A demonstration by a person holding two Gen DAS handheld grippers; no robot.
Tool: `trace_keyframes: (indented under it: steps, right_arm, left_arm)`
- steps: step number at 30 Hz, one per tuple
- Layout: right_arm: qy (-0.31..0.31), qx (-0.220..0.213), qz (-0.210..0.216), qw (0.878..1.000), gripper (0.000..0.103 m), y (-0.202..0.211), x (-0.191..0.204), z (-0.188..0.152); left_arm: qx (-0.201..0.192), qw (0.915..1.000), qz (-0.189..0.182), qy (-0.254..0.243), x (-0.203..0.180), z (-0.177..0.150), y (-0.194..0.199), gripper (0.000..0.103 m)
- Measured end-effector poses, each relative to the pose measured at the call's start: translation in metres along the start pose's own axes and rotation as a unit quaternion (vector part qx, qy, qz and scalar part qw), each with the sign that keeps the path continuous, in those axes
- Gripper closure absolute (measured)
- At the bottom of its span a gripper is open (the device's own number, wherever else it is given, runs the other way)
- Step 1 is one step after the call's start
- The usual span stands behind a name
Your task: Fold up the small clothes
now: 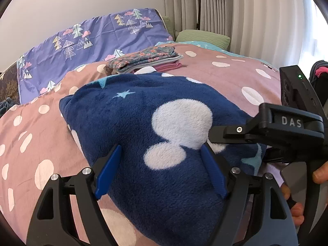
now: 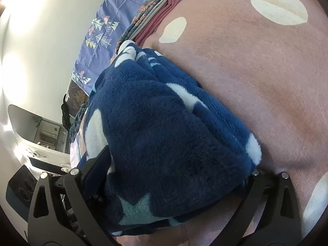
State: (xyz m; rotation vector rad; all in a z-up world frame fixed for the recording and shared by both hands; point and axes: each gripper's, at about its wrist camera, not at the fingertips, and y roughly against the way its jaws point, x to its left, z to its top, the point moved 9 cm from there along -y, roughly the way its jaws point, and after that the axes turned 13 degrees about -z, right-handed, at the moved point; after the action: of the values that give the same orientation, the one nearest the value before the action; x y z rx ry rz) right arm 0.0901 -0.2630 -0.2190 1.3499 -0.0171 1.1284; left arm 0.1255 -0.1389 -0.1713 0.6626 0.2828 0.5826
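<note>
While agape, left gripper point(image 1: 162, 170) over fleece garment point(image 1: 155, 135).

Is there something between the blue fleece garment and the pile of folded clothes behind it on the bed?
Nothing visible. The blue fleece garment lies directly in front of the folded pile, its far edge almost reaching it, on the pink dotted bedcover. The left gripper stands open over the garment.

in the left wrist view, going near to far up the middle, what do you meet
left gripper with blue fingers → navy fleece garment with white blobs and pale stars → stack of folded clothes, floral on top → purple tree-print pillow → white wall
</note>
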Motion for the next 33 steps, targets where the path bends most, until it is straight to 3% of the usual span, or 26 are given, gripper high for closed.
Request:
trace_keyframes:
  steps: [6, 10, 14, 17, 20, 26, 28, 31, 33]
  right_arm:
    - [-0.001, -0.001, 0.011, 1.0, 0.013, 0.004, -0.004, -0.001]
    - [-0.001, 0.001, 0.017, 1.0, 0.014, 0.004, -0.003, -0.003]
    - [0.004, -0.001, 0.017, 1.0, 0.014, 0.004, -0.002, -0.004]
    - [0.011, -0.006, 0.015, 1.0, 0.014, 0.004, 0.0, -0.004]
    - [0.016, -0.011, 0.013, 1.0, 0.014, 0.004, 0.001, -0.005]
    - [0.023, -0.019, 0.012, 0.999, 0.013, 0.004, 0.004, -0.005]
    - [0.027, -0.023, 0.011, 0.999, 0.013, 0.004, 0.005, -0.005]
    - [0.031, -0.026, 0.011, 0.999, 0.013, 0.004, 0.005, -0.006]
    - [0.032, -0.027, 0.01, 0.999, 0.013, 0.004, 0.006, -0.006]
  left_arm:
    - [0.008, 0.9996, -0.027, 0.007, -0.001, -0.001, 0.016, 0.018]
    - [-0.013, 0.998, -0.034, 0.052, 0.024, -0.001, 0.027, 0.012]
    - [-0.03, 0.9938, -0.014, 0.106, 0.06, 0.003, 0.025, 0.011]
    - [-0.031, 0.9847, -0.038, 0.167, 0.086, 0.005, 0.011, 0.011]
    - [-0.026, 0.9712, -0.083, 0.222, 0.105, 0.005, -0.01, 0.001]
    - [-0.029, 0.9463, -0.157, 0.281, 0.125, 0.01, -0.037, 0.001]
    - [-0.034, 0.9388, -0.16, 0.303, 0.137, 0.014, -0.045, 0.001]
    - [-0.038, 0.9346, -0.137, 0.326, 0.158, 0.02, -0.057, 0.001]
    - [-0.034, 0.9304, -0.146, 0.334, 0.164, 0.023, -0.067, 0.001]
